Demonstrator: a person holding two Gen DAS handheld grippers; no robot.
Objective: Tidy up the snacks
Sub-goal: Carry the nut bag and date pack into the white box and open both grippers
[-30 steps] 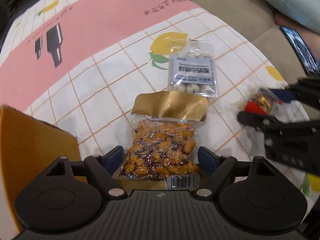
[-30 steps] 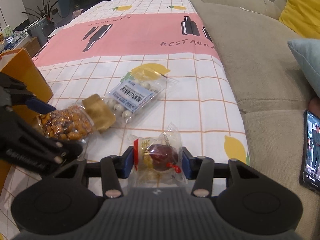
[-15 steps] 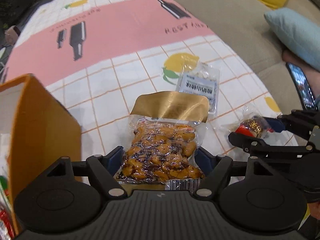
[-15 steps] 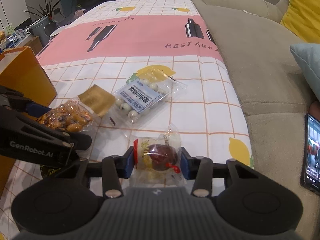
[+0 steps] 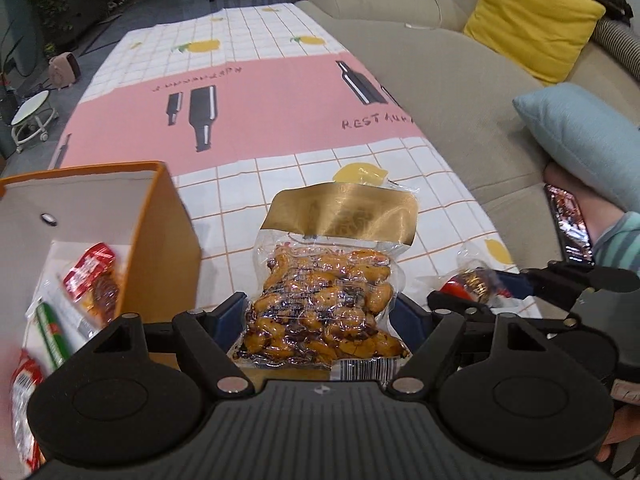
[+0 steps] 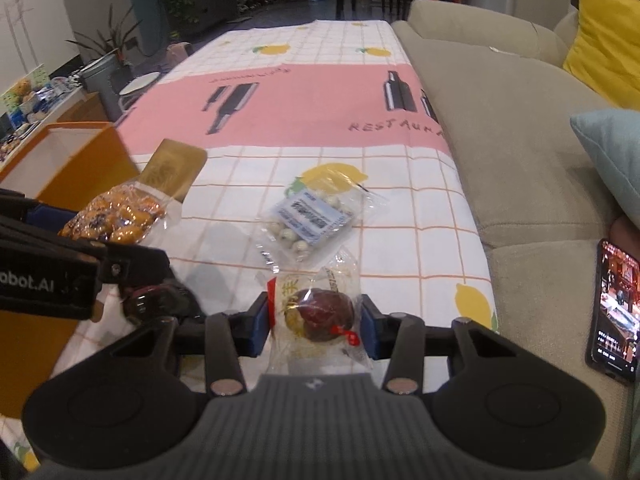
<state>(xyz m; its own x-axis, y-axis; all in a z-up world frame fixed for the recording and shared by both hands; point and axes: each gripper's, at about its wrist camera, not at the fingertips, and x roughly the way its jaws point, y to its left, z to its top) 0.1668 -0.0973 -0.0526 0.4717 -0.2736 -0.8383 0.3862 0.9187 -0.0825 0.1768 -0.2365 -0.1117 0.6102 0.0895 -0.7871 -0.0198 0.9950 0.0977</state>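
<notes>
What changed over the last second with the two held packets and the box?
Both grippers lifted their loads off the tablecloth. The left gripper carried the peanut pack up beside the orange box; the right gripper raised the wrapped date. Both grips stayed closed. The bag of white balls stayed on the cloth.

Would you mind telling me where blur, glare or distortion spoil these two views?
Left wrist view: motion blur smears the orange box and its contents, and glare streaks the peanut pack. Right wrist view: fisheye bends the sofa, edges soft; the date packet stays sharp.
</notes>
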